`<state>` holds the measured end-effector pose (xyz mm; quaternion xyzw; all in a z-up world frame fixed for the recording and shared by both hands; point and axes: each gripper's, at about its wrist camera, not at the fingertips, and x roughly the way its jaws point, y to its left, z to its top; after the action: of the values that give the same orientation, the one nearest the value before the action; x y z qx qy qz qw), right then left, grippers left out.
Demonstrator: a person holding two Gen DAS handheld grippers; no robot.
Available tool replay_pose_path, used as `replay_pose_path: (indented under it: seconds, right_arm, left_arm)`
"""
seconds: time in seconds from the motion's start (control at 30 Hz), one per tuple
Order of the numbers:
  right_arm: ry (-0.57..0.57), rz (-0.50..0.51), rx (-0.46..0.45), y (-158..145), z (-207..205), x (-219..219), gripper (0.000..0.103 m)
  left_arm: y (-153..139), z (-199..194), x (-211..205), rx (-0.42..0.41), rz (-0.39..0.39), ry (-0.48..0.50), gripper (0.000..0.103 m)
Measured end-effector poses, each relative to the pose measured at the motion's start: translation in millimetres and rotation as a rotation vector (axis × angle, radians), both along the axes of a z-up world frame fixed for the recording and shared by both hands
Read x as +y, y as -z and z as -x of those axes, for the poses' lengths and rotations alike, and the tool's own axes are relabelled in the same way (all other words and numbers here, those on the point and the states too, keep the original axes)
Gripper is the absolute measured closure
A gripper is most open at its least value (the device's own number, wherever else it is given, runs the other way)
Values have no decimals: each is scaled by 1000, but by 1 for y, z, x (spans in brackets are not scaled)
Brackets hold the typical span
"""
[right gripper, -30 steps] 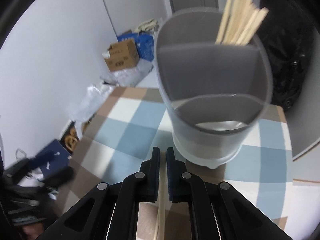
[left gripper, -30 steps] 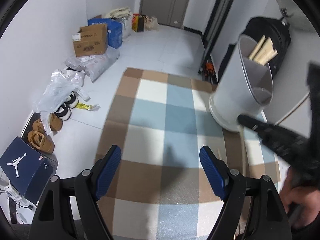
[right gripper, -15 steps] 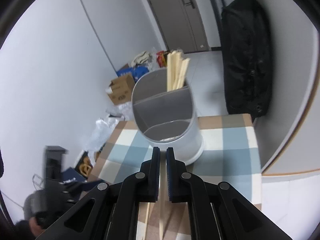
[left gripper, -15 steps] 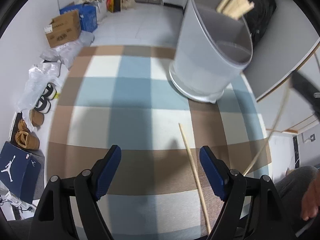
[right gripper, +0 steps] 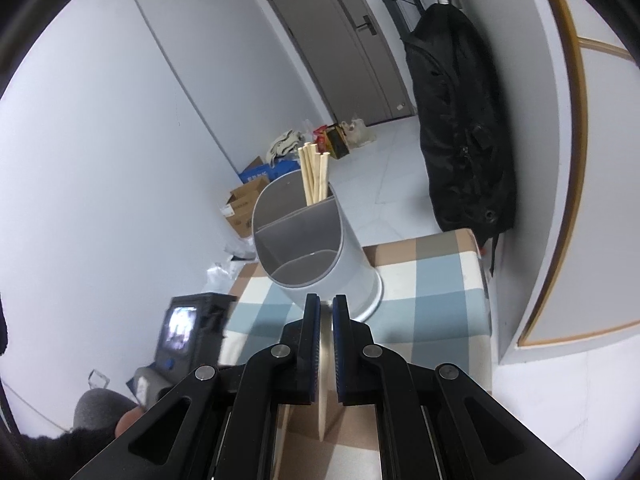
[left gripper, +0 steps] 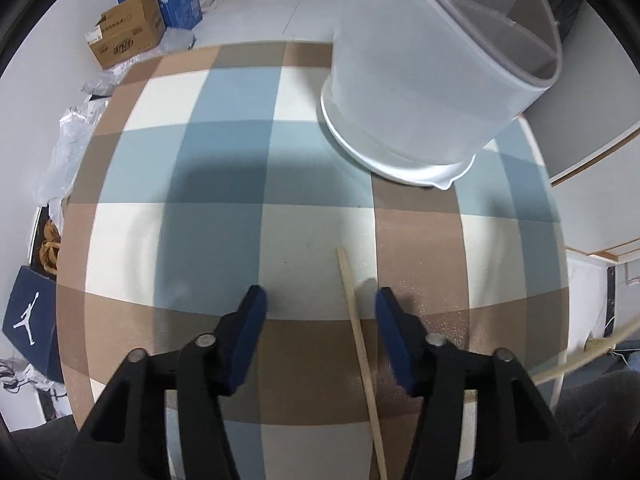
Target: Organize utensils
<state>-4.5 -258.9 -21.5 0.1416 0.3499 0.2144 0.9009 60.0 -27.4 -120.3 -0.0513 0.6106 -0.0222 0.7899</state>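
Observation:
A wooden chopstick (left gripper: 359, 344) lies on the checked tablecloth (left gripper: 220, 160). My left gripper (left gripper: 320, 300) points down over it. Its jaws are closing with the stick between them, nearer the right finger, and the pads are not touching it. My right gripper (right gripper: 327, 302) is shut on a second chopstick (right gripper: 324, 380), held above the table; this stick shows as a blurred pale line (left gripper: 580, 364) in the left wrist view. The grey divided utensil holder (right gripper: 316, 248) stands upright beyond it, with several chopsticks (right gripper: 314, 176) in its back compartment. The holder (left gripper: 420, 92) is also at upper right of the left view.
The small table ends close on all sides. On the floor are a cardboard box (left gripper: 126, 40), a dark blue shoe box (left gripper: 28, 320) and plastic bags (left gripper: 60, 152). A black bag (right gripper: 460, 120) hangs by the wall on the right. The left gripper's body (right gripper: 188, 320) shows blurred.
My left gripper has dropped towards the table and come over the lying chopstick, and its jaws have narrowed. My right gripper has risen and drawn back from the holder, still gripping its chopstick.

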Motion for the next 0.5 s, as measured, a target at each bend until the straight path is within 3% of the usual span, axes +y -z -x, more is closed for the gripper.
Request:
replay_pose_path:
  seconds: [0.07,0.17,0.23,0.33,0.5]
  right_arm:
    - [4,-15,-2,0,1,-4,98]
    - [10,-32,-4,0,2,-10,98]
    - [15,-49,1,1,2,-14,98]
    - [26,-71,10,3,0,-18,98]
    - [31,-88,17,5,-1,-22,98]
  left_arm:
    - [-1,-1,-3,9,-1,11,55]
    - [-1,-1,-6,10,-30,6,65]
    - [-2,-1,-9,12,-45,12,87]
    - [-3,-3,-13,21,-33,18,100]
    - [-9,-7,-14,-6,18,16,102]
